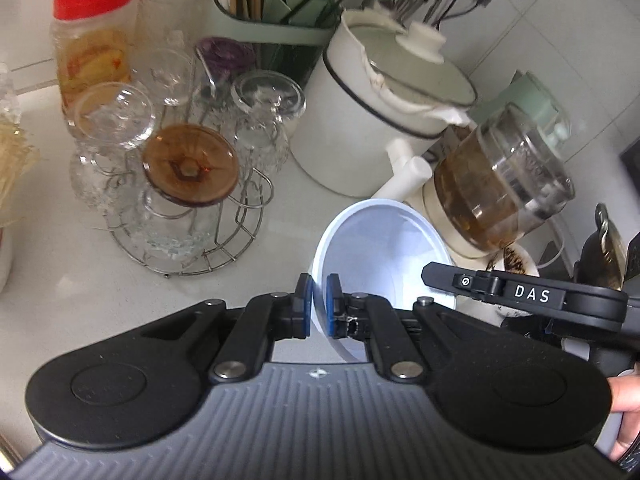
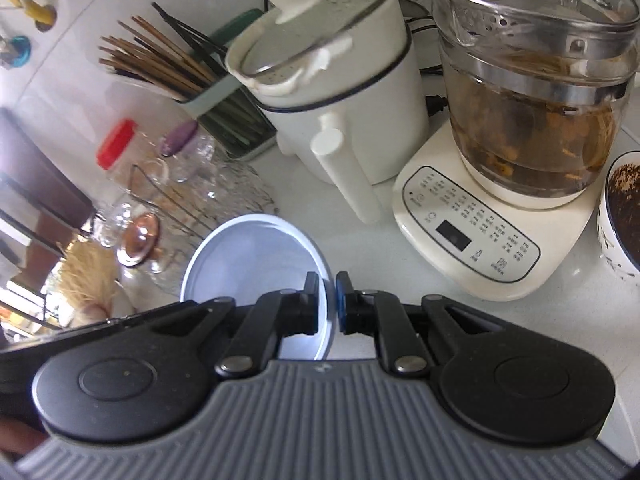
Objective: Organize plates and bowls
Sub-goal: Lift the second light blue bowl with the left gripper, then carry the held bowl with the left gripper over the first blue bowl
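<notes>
White counter [image 2: 420, 320] crowds toward its back edge with a glass rack [image 1: 188, 208], a lidded white pot [image 2: 332, 92] and a glass kettle [image 2: 532, 108] on its base. Both claws pinch opposite sides of one pale blue bowl's [image 1: 380, 248] thin rim: left gripper [image 1: 319, 304] and right gripper [image 2: 328, 304], each narrowed onto it. The bowl hangs tilted above the counter, near the pot's handle. Uneven pulls could twist the slick rim free, or swing it into the glasses.
</notes>
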Available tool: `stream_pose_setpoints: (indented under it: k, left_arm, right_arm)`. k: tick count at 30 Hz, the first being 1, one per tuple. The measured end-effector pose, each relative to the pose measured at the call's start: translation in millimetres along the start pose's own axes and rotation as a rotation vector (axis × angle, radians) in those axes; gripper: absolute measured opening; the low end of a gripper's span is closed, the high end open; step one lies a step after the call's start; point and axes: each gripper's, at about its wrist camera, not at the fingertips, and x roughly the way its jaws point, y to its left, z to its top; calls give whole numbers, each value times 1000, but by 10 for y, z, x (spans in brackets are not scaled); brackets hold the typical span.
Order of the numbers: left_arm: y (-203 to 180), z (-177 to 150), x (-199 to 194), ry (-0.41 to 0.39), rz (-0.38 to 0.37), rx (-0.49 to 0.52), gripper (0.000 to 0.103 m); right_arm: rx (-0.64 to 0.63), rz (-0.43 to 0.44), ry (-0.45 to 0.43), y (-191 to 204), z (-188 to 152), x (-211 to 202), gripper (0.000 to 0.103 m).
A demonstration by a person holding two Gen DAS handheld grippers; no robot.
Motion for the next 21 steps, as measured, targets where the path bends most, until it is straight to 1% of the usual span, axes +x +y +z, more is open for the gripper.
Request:
stream_pose_setpoints:
  k: [3,6,11,16,21]
  left_arm:
    - [12,-33,-144,-16,13,-21,8]
    - [39,-77,-327,-43,12,-42,8]
    - [117,-87,-612,-77,5,-61,8]
    - [227,-124,-932,-120,8,-56,8]
    - [382,-231,-1146,-128,16,-63,8]
  right_arm:
    - [18,23,-9,69,-25,-92,11]
    - [-7,28,-31,186,-70,-191,11]
    - [6,59,-28,317,-136,-308,11]
    - [-30,80,-48,562,-240,-439,11]
    - [-36,89,-56,771,-386,-490,11]
